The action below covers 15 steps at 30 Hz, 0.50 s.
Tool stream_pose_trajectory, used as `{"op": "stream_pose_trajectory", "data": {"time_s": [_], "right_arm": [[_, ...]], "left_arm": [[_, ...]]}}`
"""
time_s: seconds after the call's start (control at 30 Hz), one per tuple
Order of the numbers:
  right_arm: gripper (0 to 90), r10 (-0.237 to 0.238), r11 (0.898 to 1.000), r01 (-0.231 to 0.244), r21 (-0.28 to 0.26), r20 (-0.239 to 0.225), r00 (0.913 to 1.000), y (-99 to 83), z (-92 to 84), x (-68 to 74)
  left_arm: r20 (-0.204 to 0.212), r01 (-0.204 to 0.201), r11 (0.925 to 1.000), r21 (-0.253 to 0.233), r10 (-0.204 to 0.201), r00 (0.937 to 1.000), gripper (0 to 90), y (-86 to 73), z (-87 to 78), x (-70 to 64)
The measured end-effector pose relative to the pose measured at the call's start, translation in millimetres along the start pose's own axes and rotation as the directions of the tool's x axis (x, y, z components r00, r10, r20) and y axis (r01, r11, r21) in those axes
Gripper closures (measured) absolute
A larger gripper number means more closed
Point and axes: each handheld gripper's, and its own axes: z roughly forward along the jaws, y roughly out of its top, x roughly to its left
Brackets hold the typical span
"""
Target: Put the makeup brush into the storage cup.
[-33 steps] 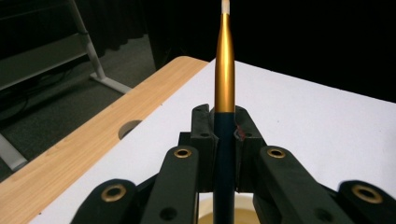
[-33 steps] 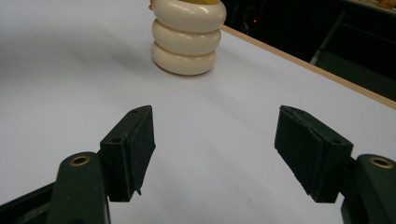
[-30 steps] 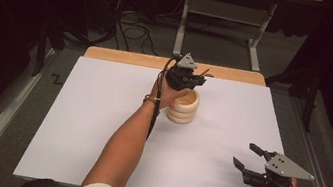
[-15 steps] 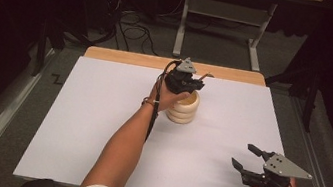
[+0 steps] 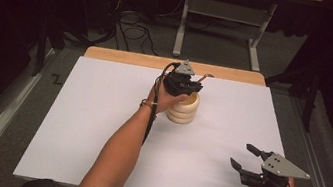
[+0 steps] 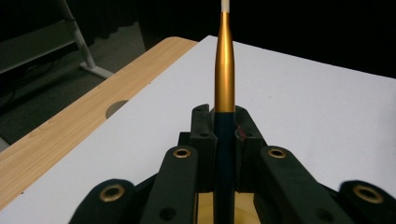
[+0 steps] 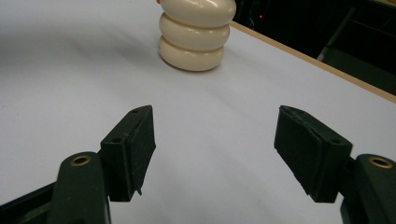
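High view, centre frame: left tongs (image 5: 196, 79) pinching a pen (image 6: 224, 70) over the cream holder (image 5: 184, 108); right tongs (image 5: 247, 158) spread wide, lower right.

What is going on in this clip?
A person works at a white-topped table with two grippers. The left gripper, above a cream ribbed ceramic holder, has its jaws shut on a slim gold and dark blue pen. The right gripper hangs open and empty near the table's front right.
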Motion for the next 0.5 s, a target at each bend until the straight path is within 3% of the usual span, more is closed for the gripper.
{"op": "stream_pose_trajectory", "data": {"time_s": [0.27,0.5], "right_arm": [[30.0,-0.001,1.000,0.001,0.001,-0.003,1.0000,-0.2,0.6,0.1],[30.2,0.034,0.999,-0.034,-0.008,-0.007,0.9994,-0.9,-0.6,-3.1]], "left_arm": [[-0.005,0.004,1.0000,-0.009,-0.004,1.0000,82.2,-0.8,-1.3,-0.3],[0.000,-0.004,1.0000,-0.007,0.004,1.0000,81.8,-0.3,0.0,-1.3]]}}
